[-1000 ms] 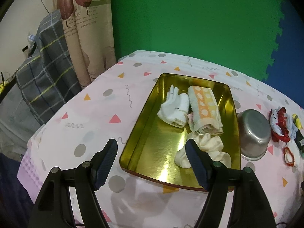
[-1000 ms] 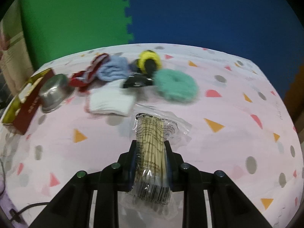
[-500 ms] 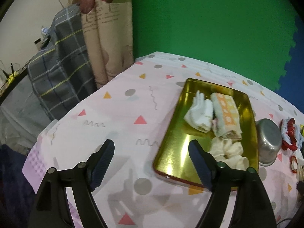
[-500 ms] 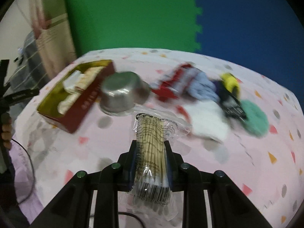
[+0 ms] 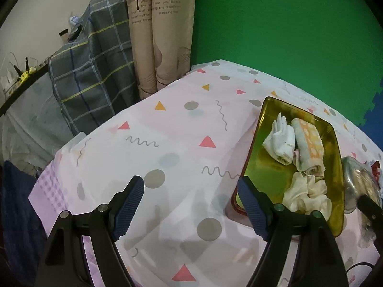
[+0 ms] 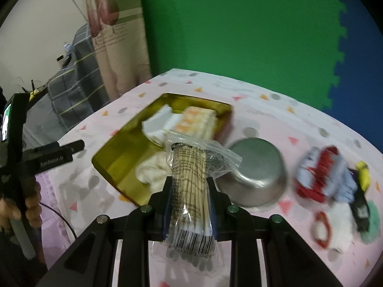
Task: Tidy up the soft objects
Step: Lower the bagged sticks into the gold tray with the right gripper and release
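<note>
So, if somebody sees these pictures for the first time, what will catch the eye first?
Probably the clear bag of cotton swabs pinched in the right claw, right in the foreground. Behind it sits the shiny gold tray with a white sock, a rolled orange-dotted towel and a cream scrunchie. The left claw hangs open and empty over the patterned tablecloth.

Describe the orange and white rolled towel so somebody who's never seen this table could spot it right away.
Find the gold tray on the pink patterned tablecloth. Three soft items lie inside. The towel is the roll between the white sock and cream scrunchie, the only one with orange blocks.
</note>
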Available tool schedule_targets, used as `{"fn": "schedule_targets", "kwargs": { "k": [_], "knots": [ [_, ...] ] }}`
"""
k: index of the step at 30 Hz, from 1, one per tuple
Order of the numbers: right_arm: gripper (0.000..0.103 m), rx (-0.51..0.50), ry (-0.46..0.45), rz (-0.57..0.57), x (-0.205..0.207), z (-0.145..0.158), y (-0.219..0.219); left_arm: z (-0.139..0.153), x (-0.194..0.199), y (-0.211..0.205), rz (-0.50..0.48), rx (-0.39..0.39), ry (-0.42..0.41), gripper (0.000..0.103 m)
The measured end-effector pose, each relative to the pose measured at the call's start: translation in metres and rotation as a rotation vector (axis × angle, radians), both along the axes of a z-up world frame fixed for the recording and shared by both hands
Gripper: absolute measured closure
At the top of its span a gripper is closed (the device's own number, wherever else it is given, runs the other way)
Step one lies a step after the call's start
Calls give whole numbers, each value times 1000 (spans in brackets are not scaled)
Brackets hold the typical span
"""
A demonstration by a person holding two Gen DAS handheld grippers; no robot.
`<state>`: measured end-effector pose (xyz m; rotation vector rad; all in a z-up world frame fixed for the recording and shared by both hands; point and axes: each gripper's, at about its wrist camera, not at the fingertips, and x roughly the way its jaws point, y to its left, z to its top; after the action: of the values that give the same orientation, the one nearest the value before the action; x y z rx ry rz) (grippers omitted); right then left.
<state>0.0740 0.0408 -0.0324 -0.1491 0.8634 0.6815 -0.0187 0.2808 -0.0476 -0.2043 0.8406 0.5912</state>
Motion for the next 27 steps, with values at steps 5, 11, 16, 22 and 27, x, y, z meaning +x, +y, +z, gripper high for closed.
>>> {"fn": "schedule_targets", "kwargs": {
  "k": [5, 11, 16, 22, 27],
  "knots": [
    [77, -1, 47, 29, 16, -14, 38, -5, 1, 5, 18, -11, 5, 25],
    [77, -37, 56, 40, 27, -29, 67, -7, 0, 9, 23, -24, 7, 25],
    [76, -44, 76, 40, 33, -40, 74, -8, 1, 10, 23, -33, 9, 25],
    [73, -70, 77, 47, 31, -42, 78, -10, 2, 8, 11, -30, 12, 25],
    [66, -80, 68, 41, 29, -38, 77, -12, 5, 6, 2, -25, 13, 25]
  ]
}}
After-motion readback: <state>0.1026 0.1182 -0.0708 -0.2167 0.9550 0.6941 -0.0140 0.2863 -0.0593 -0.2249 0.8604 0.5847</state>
